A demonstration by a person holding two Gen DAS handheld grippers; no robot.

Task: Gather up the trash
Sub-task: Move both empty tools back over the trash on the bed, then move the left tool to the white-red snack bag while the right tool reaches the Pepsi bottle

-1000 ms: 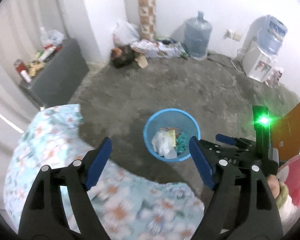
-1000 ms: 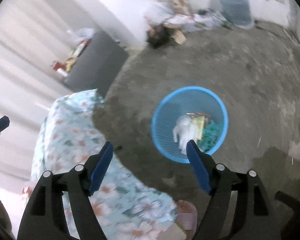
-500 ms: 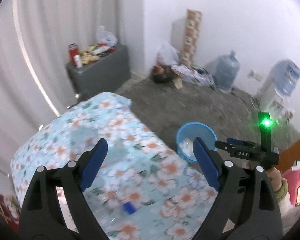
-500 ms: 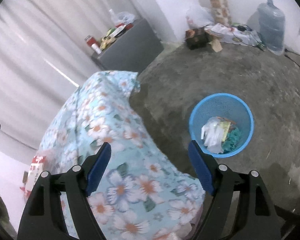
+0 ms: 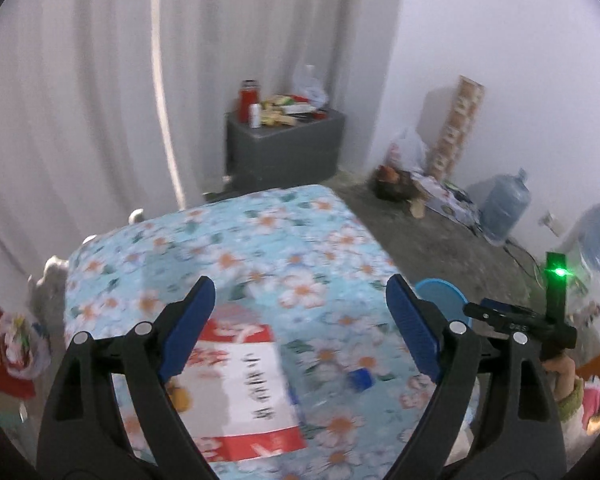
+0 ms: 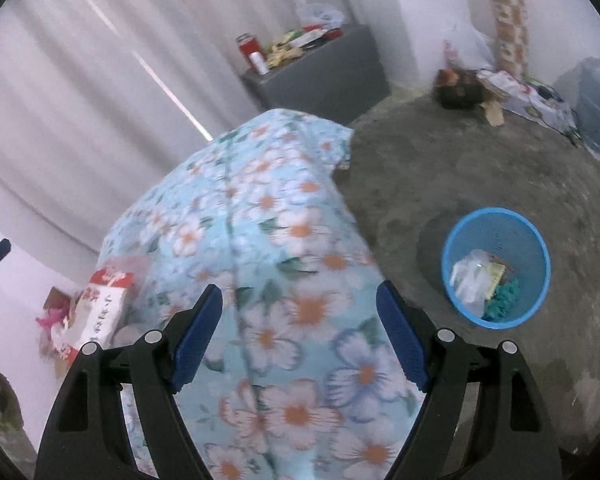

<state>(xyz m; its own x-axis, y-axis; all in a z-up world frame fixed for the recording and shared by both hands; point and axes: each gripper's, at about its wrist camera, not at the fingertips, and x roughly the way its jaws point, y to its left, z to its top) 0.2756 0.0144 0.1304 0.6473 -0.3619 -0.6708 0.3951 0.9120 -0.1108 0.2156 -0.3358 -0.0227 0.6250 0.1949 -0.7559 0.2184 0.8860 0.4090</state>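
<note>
My left gripper [image 5: 300,284] hangs open over a table under a blue floral cloth [image 5: 284,240], with nothing between its fingers. Just below it lies a red and white packet [image 5: 240,384] with printed characters. Beside the packet is a blurred clear bottle with a blue cap [image 5: 360,380]. My right gripper [image 6: 300,290] is open and empty above the table's right edge; it also shows in the left wrist view as the right gripper [image 5: 484,307], with a green light. The blue mesh bin [image 6: 496,268] stands on the floor to the right, holding plastic and paper trash. The same packet [image 6: 100,312] sits far left.
A grey cabinet [image 5: 284,148] with bottles and wrappers on top stands by the white curtain. Bags and clutter [image 5: 400,184] and a water jug [image 5: 504,208] line the far wall. The concrete floor [image 6: 480,160] spreads around the bin. A person's hand [image 5: 560,368] grips the right tool.
Both views have swung up and away from the bin on the floor to the floral table. The red and white packet and blue-capped bottle have come into sight.
</note>
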